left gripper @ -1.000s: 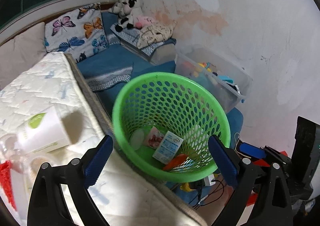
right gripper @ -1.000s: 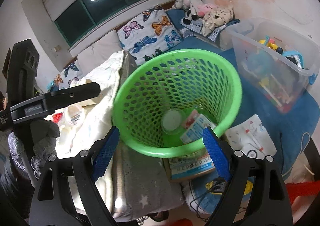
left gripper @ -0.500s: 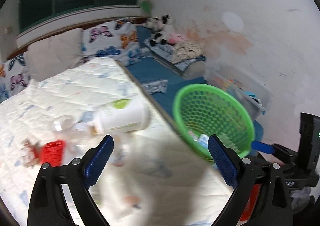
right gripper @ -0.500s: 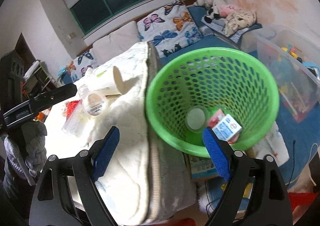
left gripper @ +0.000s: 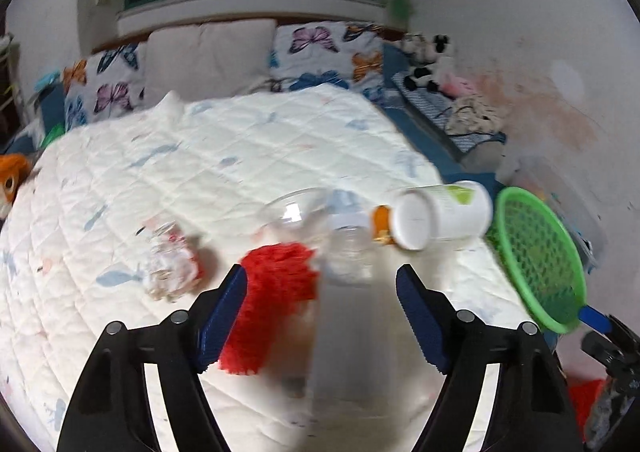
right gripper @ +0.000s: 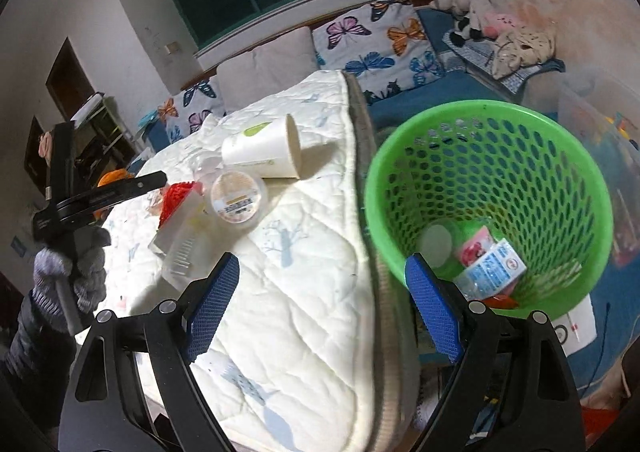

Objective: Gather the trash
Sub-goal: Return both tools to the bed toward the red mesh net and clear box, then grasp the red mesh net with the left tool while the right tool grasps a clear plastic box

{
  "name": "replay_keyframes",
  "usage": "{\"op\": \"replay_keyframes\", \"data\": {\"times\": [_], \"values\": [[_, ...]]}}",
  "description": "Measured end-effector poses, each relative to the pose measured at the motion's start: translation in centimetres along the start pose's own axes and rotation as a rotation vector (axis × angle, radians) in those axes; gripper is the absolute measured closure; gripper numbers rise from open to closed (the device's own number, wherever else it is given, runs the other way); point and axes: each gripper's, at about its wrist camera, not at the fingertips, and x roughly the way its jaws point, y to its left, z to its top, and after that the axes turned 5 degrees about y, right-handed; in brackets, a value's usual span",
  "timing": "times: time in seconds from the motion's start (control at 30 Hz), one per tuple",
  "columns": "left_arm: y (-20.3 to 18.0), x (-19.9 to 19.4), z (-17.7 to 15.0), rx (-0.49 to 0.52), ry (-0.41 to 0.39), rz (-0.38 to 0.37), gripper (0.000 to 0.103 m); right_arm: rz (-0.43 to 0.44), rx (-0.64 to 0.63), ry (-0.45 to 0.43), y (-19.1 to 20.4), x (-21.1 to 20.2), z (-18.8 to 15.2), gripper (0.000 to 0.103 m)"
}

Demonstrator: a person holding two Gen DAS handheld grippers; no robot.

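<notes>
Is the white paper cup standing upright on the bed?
No, the white paper cup lies on its side on the quilt.

Left gripper (left gripper: 322, 294) now over bed litter (left gripper: 276, 304)

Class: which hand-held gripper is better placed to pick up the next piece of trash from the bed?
Left: open, its fingers bracket the red scrap. The right hangs over the bed's edge.

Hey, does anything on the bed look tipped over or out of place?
Yes: the white paper cup lies on its side on the mattress, open mouth toward the green basket, amid loose trash.
</notes>
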Motion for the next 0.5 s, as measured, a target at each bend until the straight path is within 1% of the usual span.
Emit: {"op": "replay_keyframes", "data": {"times": [0.1, 0.37, 0.5], "values": [[1.2, 1.3, 0.1, -0.009, 0.027, 0.008, 0.033, 0.007, -0.016, 0.01, 0.7, 0.4, 0.0, 0.018], [3.4, 3.7, -0.1, -0.042, 0.076, 0.014, 0.034, 0.047, -0.054, 0.047, 3.0, 2.4, 0.3, 0.018], [4.1, 4.6, -0.2, -0.055, 0.1, -0.004, 0.04, 0.075, -0.068, 0.066, 4.2, 3.3, 0.5, 0.018]]}}
